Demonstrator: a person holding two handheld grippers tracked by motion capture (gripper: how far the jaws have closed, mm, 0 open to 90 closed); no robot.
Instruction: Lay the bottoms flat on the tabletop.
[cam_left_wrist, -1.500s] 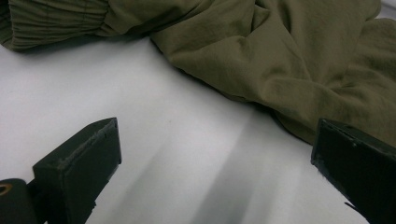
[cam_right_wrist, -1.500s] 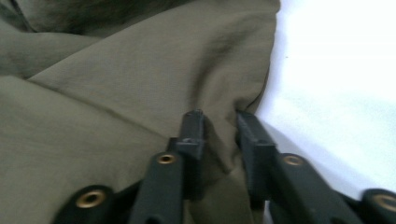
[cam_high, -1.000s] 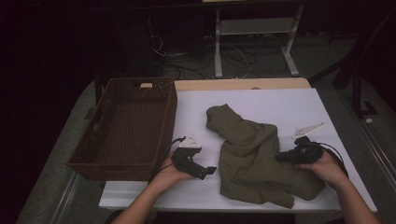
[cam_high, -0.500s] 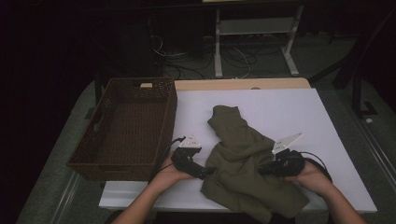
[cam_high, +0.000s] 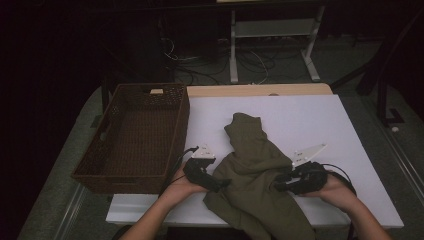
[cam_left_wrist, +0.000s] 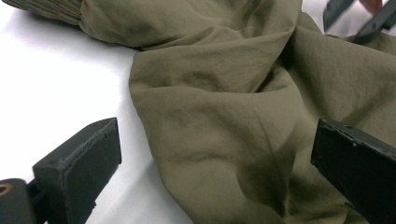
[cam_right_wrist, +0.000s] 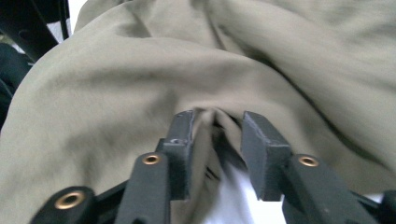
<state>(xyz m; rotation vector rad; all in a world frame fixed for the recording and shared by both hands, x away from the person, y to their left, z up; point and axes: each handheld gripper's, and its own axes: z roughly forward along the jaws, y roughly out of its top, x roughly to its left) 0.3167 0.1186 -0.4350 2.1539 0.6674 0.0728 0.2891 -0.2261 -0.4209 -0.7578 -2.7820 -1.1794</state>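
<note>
We see bare white table (cam_high: 300, 120) open beyond and to the right of the crumpled olive garment (cam_high: 255, 165). On the left, the wicker basket (cam_high: 135, 135) walls off that table edge, leaving a narrow lane between its side and the garment, where the left gripper (cam_high: 222, 184) sits.

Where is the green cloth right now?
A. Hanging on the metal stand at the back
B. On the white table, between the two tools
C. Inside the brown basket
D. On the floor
B. In the high view the green cloth lies crumpled on the white table, with the left tool at one side and the right tool at the other; the brown basket beside it holds no cloth.
</note>
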